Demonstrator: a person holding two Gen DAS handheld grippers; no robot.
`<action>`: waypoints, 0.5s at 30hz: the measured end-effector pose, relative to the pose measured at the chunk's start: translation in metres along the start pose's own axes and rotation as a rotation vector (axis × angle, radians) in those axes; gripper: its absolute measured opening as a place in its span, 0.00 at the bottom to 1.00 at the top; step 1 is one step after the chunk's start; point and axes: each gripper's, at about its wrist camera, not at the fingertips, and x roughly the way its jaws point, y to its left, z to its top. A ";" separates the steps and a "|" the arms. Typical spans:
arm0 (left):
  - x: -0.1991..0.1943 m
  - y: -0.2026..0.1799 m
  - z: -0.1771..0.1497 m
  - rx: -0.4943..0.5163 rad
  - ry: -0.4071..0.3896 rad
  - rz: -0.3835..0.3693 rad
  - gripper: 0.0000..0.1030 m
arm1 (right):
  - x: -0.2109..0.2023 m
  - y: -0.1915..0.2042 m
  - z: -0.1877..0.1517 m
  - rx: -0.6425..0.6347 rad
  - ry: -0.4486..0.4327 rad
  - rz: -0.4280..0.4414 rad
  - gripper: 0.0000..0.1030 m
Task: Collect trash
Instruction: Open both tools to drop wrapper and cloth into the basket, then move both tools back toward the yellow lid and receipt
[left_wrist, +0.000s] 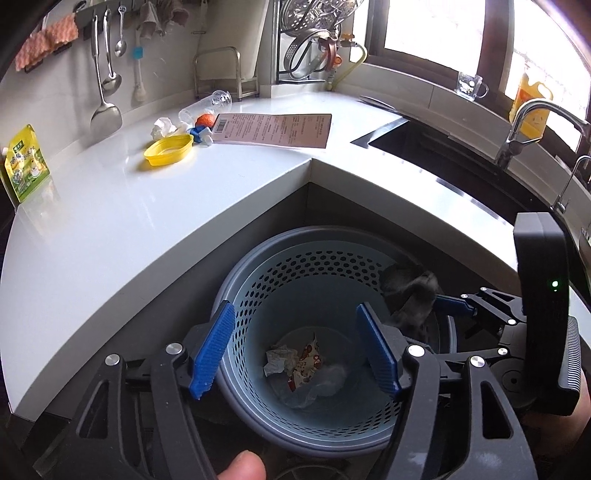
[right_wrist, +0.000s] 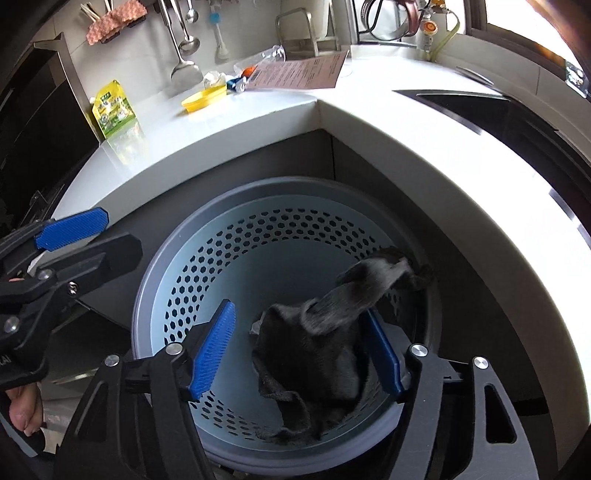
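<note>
Bin: a round pale-blue waste basket (left_wrist: 295, 280) with a grey rim and honeycomb holes in its wall stands on the floor, tucked into the inner corner of the white countertop (left_wrist: 110, 206).
Bin contents: on the bottom lie a crumpled white tissue (left_wrist: 277, 361), a red-and-white printed wrapper (left_wrist: 308, 363) and some clear plastic film (left_wrist: 325, 380).
Dark cloth: a black rag (right_wrist: 325, 332), blurred, hangs inside the bin's mouth on its right side, one end up near the rim, the rest spread over the wall lower down.
Left gripper: the left gripper (left_wrist: 295, 350) hovers above the bin opening with its blue pads spread apart and nothing between them; the tissue and wrapper show far below in the gap.
Right gripper: the right gripper (right_wrist: 306, 354) has its jaws spread wide over the bin; the rag lies between them, against or just beside the right pad, well clear of the left one, not pinched.
Trash on the counter: a yellow shallow tray (left_wrist: 169, 150), a crumpled paper ball (left_wrist: 163, 127), a clear plastic bottle (left_wrist: 207, 107) on its side, a printed leaflet (left_wrist: 275, 130) and a yellow-green pouch (left_wrist: 26, 166) lie well away from both grippers.
Sink: a dark sink (left_wrist: 443, 155) is set in the counter to the right.
</note>
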 end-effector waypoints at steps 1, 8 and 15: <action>0.000 0.000 0.000 -0.001 0.001 0.000 0.65 | 0.000 -0.002 0.001 0.001 0.000 -0.002 0.66; -0.002 0.006 0.001 -0.010 -0.004 0.005 0.65 | -0.008 -0.009 0.008 0.026 -0.033 0.010 0.66; -0.006 0.015 0.010 -0.024 -0.025 0.021 0.66 | -0.017 -0.003 0.017 0.018 -0.075 0.029 0.66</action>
